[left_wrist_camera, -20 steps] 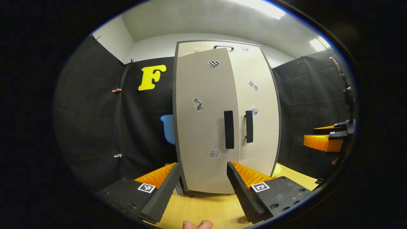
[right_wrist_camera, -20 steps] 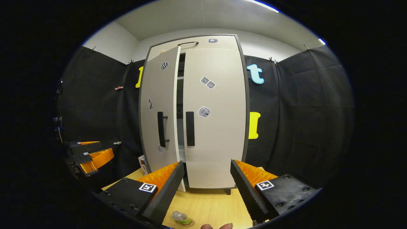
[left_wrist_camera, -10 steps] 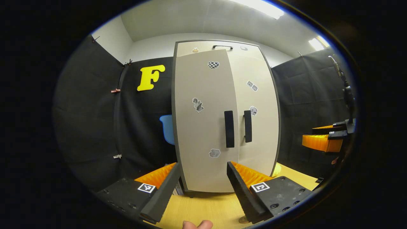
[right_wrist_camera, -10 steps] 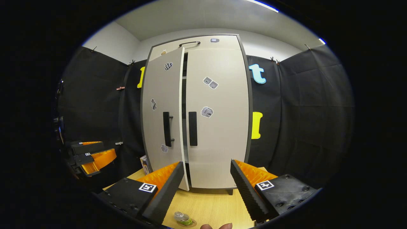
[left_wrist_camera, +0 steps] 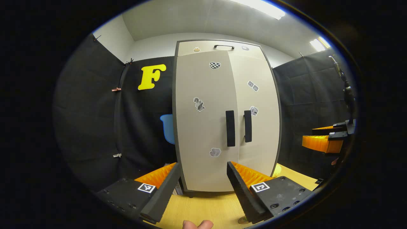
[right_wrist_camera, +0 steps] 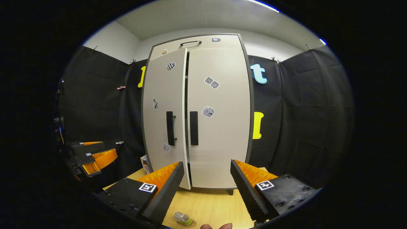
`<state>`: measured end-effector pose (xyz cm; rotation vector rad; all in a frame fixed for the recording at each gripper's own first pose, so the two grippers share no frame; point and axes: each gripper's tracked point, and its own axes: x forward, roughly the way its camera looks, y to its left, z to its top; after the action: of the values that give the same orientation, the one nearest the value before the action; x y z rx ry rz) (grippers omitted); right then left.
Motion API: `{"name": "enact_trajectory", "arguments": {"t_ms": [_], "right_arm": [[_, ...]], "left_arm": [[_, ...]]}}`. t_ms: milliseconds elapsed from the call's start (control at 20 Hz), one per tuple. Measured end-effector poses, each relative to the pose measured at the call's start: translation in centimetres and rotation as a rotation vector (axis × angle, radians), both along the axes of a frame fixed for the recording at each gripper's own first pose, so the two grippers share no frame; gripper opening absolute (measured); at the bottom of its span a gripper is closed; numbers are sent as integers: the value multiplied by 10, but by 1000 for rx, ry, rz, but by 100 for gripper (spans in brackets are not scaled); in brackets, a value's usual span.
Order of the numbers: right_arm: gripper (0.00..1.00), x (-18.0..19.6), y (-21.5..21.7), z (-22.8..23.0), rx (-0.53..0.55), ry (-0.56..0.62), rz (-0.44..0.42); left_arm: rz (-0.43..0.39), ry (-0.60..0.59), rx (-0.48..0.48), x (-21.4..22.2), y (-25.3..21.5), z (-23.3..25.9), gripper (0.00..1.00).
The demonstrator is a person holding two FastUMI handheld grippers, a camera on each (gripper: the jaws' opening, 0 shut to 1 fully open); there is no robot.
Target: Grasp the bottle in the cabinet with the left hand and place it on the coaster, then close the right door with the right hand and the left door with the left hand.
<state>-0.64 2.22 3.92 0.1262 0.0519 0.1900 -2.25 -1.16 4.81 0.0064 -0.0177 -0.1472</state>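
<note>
Pale wood table (left_wrist_camera: 203,208) carries the cabinet (left_wrist_camera: 270,95) in the left gripper view. Left gripper (left_wrist_camera: 203,187): fingers spread wide, nothing between them, touching nothing, held back from the cabinet front. Left door (left_wrist_camera: 203,127) looks almost flush with the right door (left_wrist_camera: 259,127); the two dark handles stand side by side. A fingertip (left_wrist_camera: 197,224) of the holding hand shows at the bottom edge. The right gripper (left_wrist_camera: 322,141) hangs off to the side, well apart from the cabinet; its opening cannot be judged from here.

Right gripper view: right gripper (right_wrist_camera: 206,187) also wide open, empty, touching nothing. Left door (right_wrist_camera: 165,127) stands slightly ajar, a narrow dark gap along its edge next to the closed right door (right_wrist_camera: 219,127). Bottle (right_wrist_camera: 182,218) stands on the coaster (right_wrist_camera: 192,222) on the table (right_wrist_camera: 216,206), low in front of the cabinet (right_wrist_camera: 197,41), just beside the near finger. The left gripper (right_wrist_camera: 95,157) shows far off at the side.
</note>
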Motion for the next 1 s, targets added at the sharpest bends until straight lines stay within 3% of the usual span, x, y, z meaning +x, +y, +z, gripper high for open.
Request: {"name": "enact_trajectory", "arguments": {"t_ms": [1000], "right_arm": [[98, 14, -10, -10, 50, 9, 13]], "left_arm": [[31, -9, 18, 4, -10, 7, 93]]}}
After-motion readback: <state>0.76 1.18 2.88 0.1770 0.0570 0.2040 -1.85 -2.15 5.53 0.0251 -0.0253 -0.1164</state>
